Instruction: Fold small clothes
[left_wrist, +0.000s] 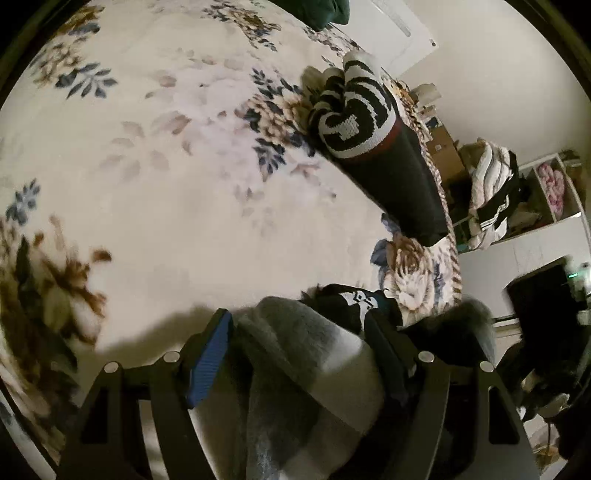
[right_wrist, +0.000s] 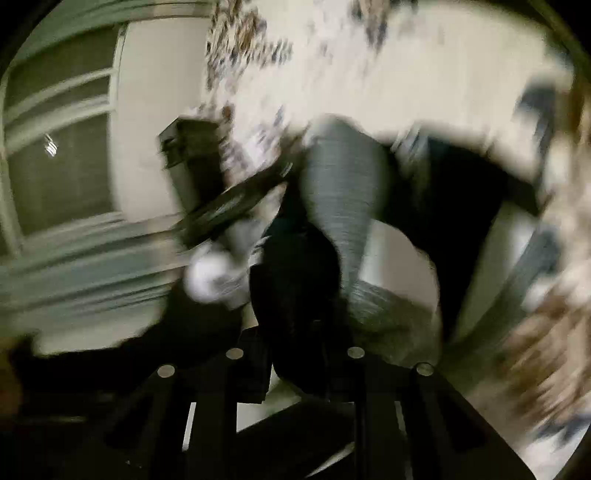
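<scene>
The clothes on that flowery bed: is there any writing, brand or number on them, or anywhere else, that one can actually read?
None can be read.
Black and white knit sock: bold white shapes, perhaps letters, folded over, not readable.
Black cloth beside the grey and white sock: a small white mark, too small to tell.
Right wrist view: too blurred for any text.

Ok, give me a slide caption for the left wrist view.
Left gripper open around a grey-and-white sock on the floral blanket, patterned black sock lying beyond.
</scene>
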